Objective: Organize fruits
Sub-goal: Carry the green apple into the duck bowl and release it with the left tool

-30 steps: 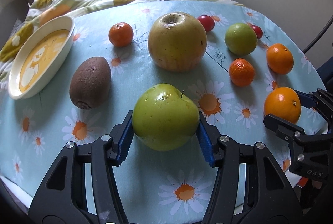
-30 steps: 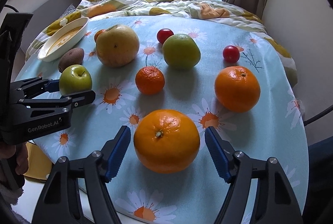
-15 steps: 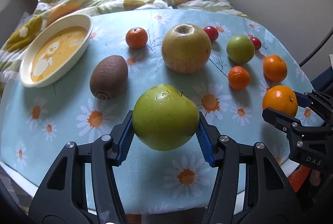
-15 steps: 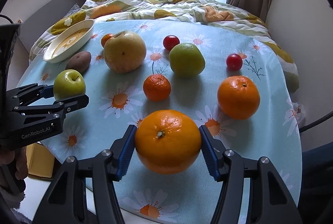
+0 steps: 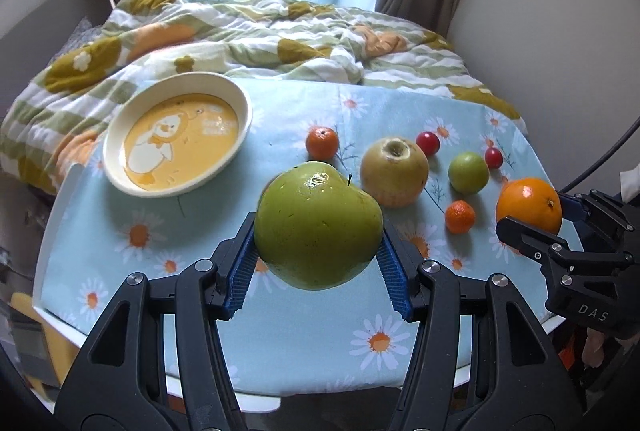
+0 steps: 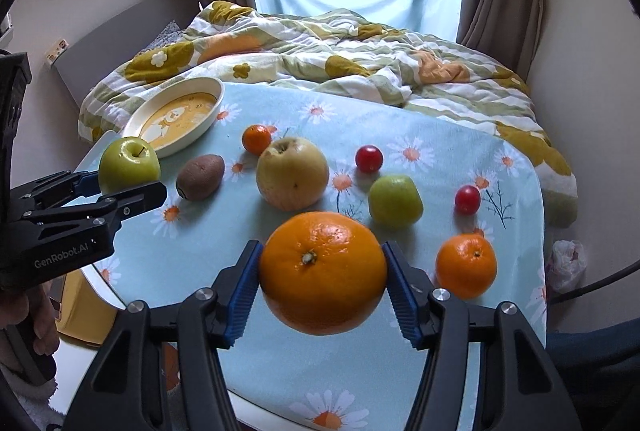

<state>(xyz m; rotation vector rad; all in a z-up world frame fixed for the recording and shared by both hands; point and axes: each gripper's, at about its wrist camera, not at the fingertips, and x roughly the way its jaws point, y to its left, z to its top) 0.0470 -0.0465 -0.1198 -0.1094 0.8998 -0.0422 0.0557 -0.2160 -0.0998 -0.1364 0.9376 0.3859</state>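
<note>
Through the left wrist camera, I note my left gripper (image 5: 318, 255) clamped on the green apple (image 5: 318, 225), held clear above the tablecloth (image 5: 280, 343), while the dish (image 5: 176, 139) stands empty. From the right wrist camera, my right gripper (image 6: 322, 289) is closed on the large orange (image 6: 323, 271); kiwi (image 6: 200, 177), yellow apple (image 6: 292, 178) and mandarin (image 6: 466, 266) remain loose, so I judge sorting barely begun.

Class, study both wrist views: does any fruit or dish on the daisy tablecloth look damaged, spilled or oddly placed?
Nothing stands out. The green apple sits in the left claw, the orange in the right claw; the duck dish is upright, unspilled.
</note>
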